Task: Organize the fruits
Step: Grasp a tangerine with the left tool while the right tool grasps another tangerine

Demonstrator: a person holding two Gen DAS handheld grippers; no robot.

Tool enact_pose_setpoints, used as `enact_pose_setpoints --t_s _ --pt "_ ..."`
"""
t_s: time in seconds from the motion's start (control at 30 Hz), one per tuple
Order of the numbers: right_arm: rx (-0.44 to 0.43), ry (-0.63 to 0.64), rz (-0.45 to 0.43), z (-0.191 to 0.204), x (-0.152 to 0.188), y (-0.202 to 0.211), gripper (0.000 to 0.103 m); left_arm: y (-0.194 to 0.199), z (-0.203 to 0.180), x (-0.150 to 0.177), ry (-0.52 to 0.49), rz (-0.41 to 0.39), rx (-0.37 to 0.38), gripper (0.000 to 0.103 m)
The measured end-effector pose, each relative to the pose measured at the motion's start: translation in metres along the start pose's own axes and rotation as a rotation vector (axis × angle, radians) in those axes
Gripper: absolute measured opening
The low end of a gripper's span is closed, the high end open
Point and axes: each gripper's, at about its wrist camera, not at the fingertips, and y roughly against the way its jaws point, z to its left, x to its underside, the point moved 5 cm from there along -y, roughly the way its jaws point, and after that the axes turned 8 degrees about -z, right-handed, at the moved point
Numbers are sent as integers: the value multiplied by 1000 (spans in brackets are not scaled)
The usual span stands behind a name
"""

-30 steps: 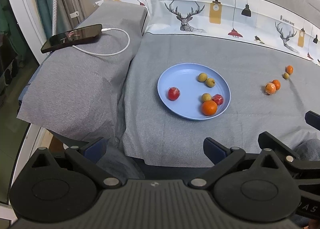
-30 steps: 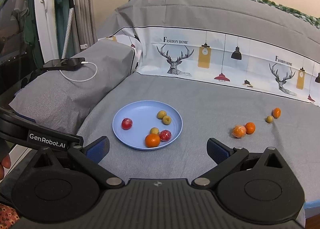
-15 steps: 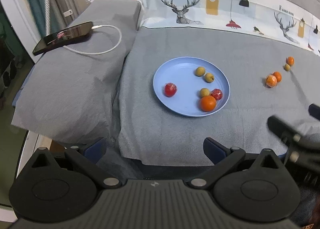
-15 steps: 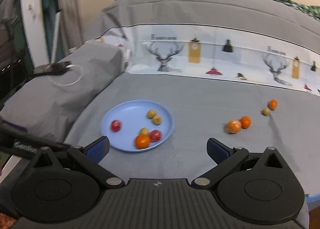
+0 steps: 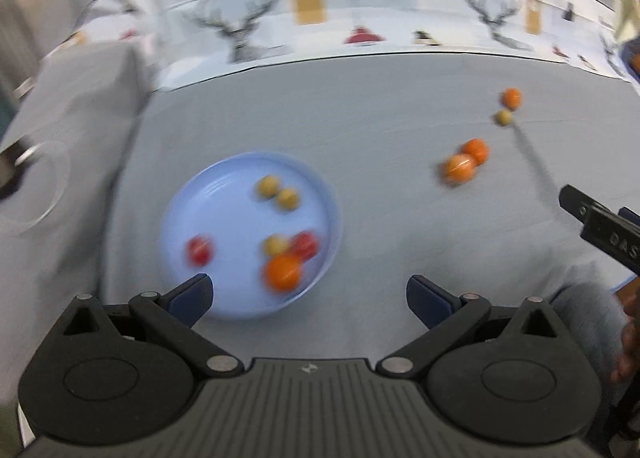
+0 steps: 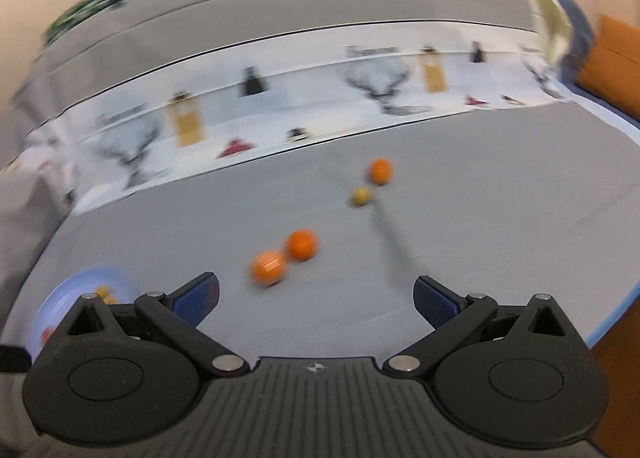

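A light blue plate (image 5: pixel 224 194) lies on the grey bedsheet, holding several small fruits: red, yellow-green and one orange (image 5: pixel 283 272). Off the plate to the right lie two oranges (image 5: pixel 464 162) side by side, with a yellow-green fruit (image 5: pixel 503 117) and a small orange (image 5: pixel 511 97) farther back. My left gripper (image 5: pixel 309 298) is open, just in front of the plate, holding nothing. My right gripper (image 6: pixel 316 300) is open and empty, facing the loose pair of oranges (image 6: pixel 286 256), with the yellow-green fruit (image 6: pixel 361 195) and the small orange (image 6: pixel 380 170) beyond. Both views are blurred.
A pillow (image 5: pixel 68 130) sits left of the plate. A printed band of bedding (image 6: pixel 280 110) crosses the back. The bed's right edge (image 6: pixel 616 322) drops off near an orange-brown object (image 6: pixel 612 54). The other gripper's black body (image 5: pixel 600 230) shows at the left view's right edge.
Both grippers have moved forward over the bed. The right one has swung right, from the plate toward the loose oranges. The phone has slid out of view. Both stay open.
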Motion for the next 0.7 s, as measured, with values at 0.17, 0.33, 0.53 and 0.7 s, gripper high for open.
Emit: enact_pose_setpoints --t_s 0.17,0.33,0.53,0.7 --pt "78 -69 4 -47 -18 -54 102 -49 -61 -35 -74 -12 97 103" --pt "82 -94 54 -84 -36 -135 102 -109 -112 -52 -140 24 169 103" --pt "48 -66 94 -101 -47 -251 102 -182 -141 -55 -86 107 216 103" --pt "52 -12 146 -101 -46 -321 102 -224 -151 -61 -98 115 204 103"
